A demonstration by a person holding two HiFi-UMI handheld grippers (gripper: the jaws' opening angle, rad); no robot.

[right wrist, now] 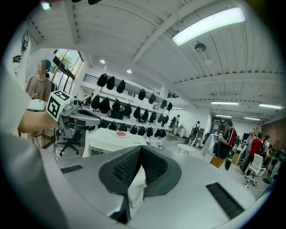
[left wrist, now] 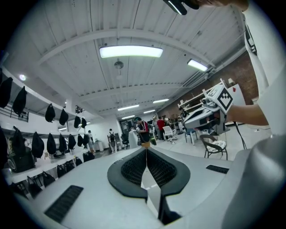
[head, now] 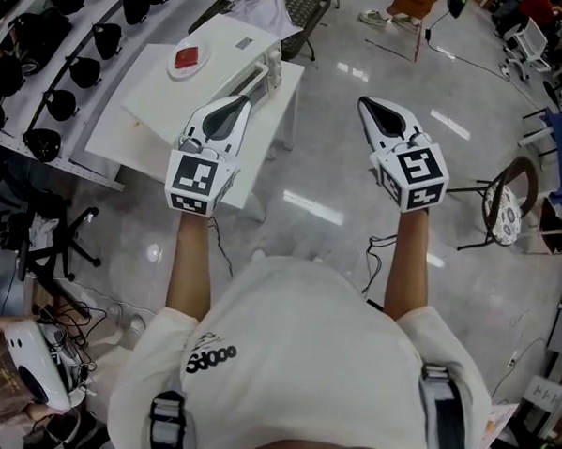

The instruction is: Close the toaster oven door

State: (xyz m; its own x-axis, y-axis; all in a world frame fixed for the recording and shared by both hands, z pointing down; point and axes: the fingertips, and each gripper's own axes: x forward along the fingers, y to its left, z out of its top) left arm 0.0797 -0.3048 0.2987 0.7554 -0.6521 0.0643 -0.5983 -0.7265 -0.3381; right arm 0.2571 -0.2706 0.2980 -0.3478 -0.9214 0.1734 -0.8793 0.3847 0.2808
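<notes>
A white toaster oven (head: 209, 70) stands on a white table (head: 112, 130) at the upper left, with a red dish (head: 187, 58) on its top. Its handle bar (head: 259, 79) faces the floor side; how the door stands I cannot tell. My left gripper (head: 239, 102) hovers just in front of that handle, its jaws shut and empty. My right gripper (head: 367, 103) is held over the bare floor to the right, also shut with nothing in it. The right gripper view shows the oven (right wrist: 111, 139) beyond the closed jaws. In the left gripper view the pads (left wrist: 154, 167) meet.
Wall shelves with several black helmets (head: 82, 68) run along the left. An office chair (head: 45, 239) stands at lower left and a round-seat chair (head: 503, 207) at right. Cables (head: 378, 247) lie on the shiny floor. People (left wrist: 143, 132) stand far off in the room.
</notes>
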